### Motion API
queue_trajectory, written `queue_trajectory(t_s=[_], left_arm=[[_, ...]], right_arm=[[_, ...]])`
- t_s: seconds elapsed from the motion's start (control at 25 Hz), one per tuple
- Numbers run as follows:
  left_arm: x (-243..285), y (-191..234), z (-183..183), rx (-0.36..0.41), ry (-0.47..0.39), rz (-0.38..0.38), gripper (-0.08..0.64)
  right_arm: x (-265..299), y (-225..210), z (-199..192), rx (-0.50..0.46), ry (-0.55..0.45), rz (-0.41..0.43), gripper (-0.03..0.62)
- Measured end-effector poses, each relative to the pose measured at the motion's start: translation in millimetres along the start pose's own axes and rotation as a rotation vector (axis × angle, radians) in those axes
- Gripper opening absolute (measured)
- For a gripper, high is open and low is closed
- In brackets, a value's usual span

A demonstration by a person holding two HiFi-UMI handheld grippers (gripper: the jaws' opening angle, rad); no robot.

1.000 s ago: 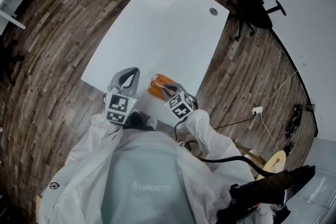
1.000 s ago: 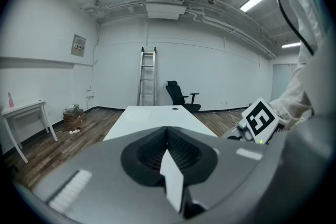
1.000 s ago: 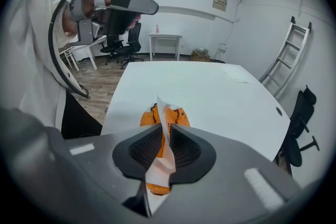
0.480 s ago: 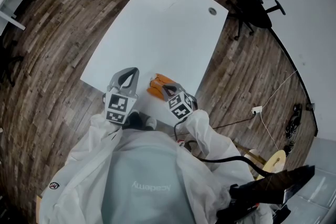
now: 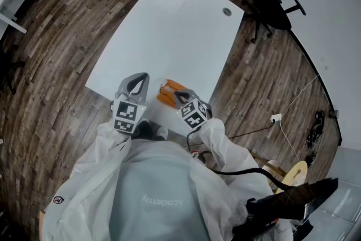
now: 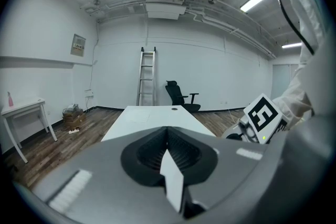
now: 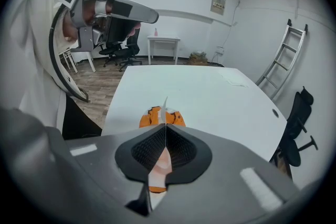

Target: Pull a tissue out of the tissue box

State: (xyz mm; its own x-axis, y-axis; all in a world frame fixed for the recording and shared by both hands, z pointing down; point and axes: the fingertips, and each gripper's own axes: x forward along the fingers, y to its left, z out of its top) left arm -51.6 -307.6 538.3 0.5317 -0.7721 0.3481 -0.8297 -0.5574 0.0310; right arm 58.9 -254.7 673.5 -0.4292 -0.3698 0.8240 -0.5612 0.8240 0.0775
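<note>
Right gripper [image 7: 165, 127] jaws just closed, pinching tissue [image 7: 164, 104] sticking up from orange tissue box [image 7: 151, 118] on white table [image 5: 169, 25] (near its edge); left gripper [image 5: 142, 78] clenched empty alongside.

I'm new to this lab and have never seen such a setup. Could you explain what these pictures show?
A person in a white suit holds a two-jaw tool in each hand. One picture is from a camera on the person's head, looking down; the other two are from cameras riding on the tools. On the white table, near the person's edge, lies an orange tissue box. The right tool has just been closing its jaws and now pinches a thin white tissue sticking up from the box. The left tool, jaws together, holds nothing.
</note>
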Motion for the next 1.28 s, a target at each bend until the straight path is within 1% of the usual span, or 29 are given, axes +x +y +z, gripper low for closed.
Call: queue_trajectory(t_s=[0.32, 1.28], left_arm=[[1, -1, 0, 0.003, 0.005, -0.003, 0.0], [2, -11, 5, 0.018, -0.001, -0.021, 0.0]], right_arm=[[-4, 2, 7, 0.009, -0.017, 0.006, 0.005], [-30, -2, 25, 0.026, -0.078, -0.017, 0.005]])
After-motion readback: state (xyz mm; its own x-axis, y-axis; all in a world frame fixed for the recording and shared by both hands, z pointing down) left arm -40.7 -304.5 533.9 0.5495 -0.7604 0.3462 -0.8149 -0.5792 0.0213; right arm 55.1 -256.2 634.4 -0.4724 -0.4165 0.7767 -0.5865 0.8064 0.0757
